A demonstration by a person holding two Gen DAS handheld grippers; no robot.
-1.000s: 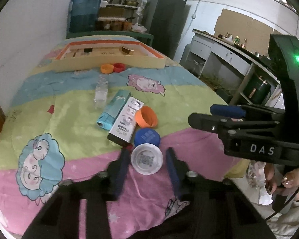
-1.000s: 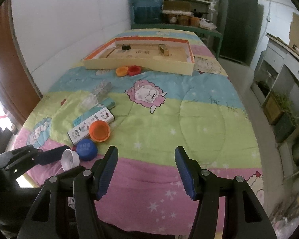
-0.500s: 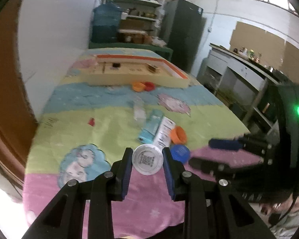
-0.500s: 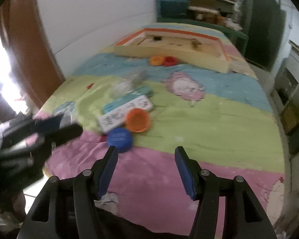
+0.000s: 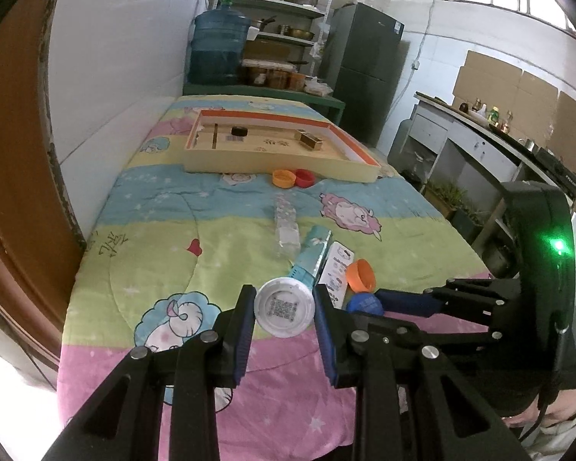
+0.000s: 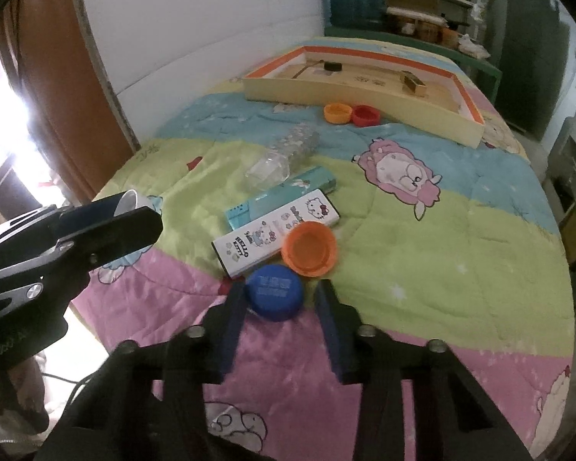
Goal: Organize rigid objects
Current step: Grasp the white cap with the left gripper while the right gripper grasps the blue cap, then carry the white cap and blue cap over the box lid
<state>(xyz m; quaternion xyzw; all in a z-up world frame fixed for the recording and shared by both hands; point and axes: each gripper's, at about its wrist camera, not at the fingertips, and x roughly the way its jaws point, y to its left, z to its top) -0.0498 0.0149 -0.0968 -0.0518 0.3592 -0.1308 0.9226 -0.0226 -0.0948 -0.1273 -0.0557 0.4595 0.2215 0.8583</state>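
A cartoon-print quilt [image 5: 219, 246] in pink, green and blue bands covers the bed. Behind it a blue water jug [image 5: 219, 52] stands on a green bench [image 5: 265, 92] beneath metal shelves [image 5: 284, 7] of pots, beside a dark refrigerator [image 5: 368, 73]. A grey counter [image 5: 476, 138] with bottles lines the right wall; a brown door [image 6: 57, 77] stands at left

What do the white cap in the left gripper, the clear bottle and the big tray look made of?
White cap: apparently smooth moulded plastic, with a printed QR label on its face. Clear bottle: thin transparent plastic, ribbed and glinting, bedspread visible through it. Tray: probably cardboard or thin wood, with matte cream walls and an orange inner rim; which one is unclear.
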